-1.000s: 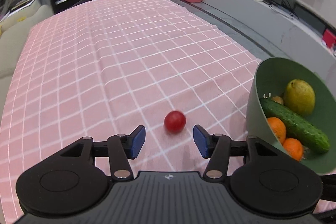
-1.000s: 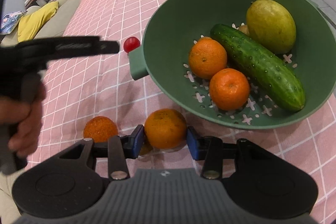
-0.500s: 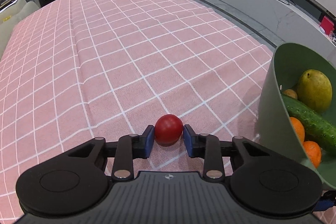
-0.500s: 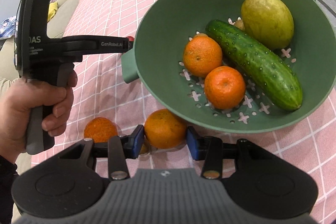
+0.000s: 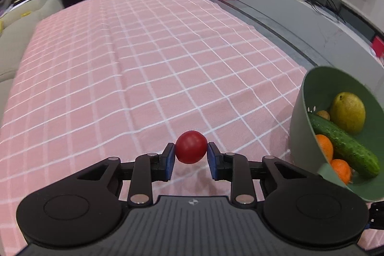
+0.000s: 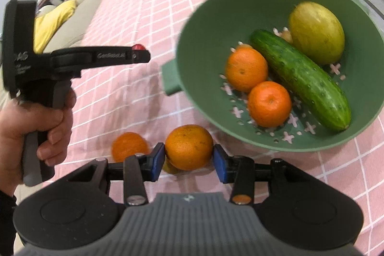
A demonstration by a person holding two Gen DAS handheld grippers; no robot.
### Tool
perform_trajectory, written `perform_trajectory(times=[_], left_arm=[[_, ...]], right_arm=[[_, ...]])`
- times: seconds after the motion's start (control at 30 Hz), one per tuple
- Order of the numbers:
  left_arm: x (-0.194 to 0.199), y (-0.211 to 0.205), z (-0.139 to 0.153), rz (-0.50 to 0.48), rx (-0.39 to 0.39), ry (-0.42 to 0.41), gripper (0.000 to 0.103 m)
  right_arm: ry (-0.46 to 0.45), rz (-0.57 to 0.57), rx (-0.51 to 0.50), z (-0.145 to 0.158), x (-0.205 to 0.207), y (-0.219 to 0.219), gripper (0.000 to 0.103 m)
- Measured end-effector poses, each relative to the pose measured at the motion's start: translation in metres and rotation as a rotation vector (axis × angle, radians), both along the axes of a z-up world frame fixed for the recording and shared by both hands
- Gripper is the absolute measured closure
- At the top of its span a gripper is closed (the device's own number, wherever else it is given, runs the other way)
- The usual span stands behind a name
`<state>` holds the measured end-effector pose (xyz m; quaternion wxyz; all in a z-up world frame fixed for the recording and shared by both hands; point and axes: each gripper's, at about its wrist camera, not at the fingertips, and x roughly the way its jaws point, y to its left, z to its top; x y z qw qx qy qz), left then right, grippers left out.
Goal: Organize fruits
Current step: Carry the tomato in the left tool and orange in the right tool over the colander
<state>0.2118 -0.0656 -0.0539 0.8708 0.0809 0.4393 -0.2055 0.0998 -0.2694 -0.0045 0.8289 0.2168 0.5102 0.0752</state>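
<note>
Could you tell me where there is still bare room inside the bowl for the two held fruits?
The green bowl has bare wall left of the two oranges and behind the cucumber. Its right side is crowded by the pear.

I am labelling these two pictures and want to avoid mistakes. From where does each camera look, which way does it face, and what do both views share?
Left wrist view: sits on the left gripper, faces forward over the pink checked tablecloth; its blue-padded fingers clamp a small round red tomato.
Right wrist view: sits on the right gripper, faces the green perforated plastic bowl; its fingers clamp a round orange mandarin; the person's left hand shows.
Shared: bowl, tomato, tablecloth, and the bowl's long dark green cucumber.
</note>
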Motion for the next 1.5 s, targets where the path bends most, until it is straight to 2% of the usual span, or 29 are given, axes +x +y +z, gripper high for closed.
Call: perform_trajectory(times=[0.13,0.27,0.47,0.63,0.8,1.0,1.2,1.5], left_arm=[[-0.026,0.015,0.023,0.061,-0.015,-0.031,0.071],[-0.055,0.031,0.042,0.123,-0.066,-0.048,0.071],[-0.081,0.036,0.06,0.162,-0.087,-0.055,0.071],[-0.09,0.014,0.072,0.113,-0.078,-0.072,0.071],[-0.094,-0.014,0.082,0.049,-0.064,-0.091,0.071],[-0.096,-0.051,0.079,-0.014,-0.052,-0.094,0.071],[-0.102,-0.098,0.057,-0.109,-0.019,-0.074,0.071],[-0.108,-0.137,0.05,-0.177,-0.04,-0.053,0.071]], right_arm=[[-0.027,0.028,0.051,0.018,-0.006,-0.003,0.063],[-0.08,0.081,0.106,0.045,-0.019,-0.007,0.063],[-0.197,0.078,0.043,0.079,-0.033,-0.023,0.063],[-0.256,0.029,0.001,0.098,-0.03,-0.058,0.063],[-0.269,0.005,-0.023,0.112,-0.026,-0.097,0.063],[-0.269,-0.019,-0.034,0.114,-0.021,-0.132,0.063],[-0.248,-0.036,-0.056,0.105,-0.012,-0.149,0.063],[-0.226,-0.023,-0.083,0.102,-0.002,-0.155,0.063]])
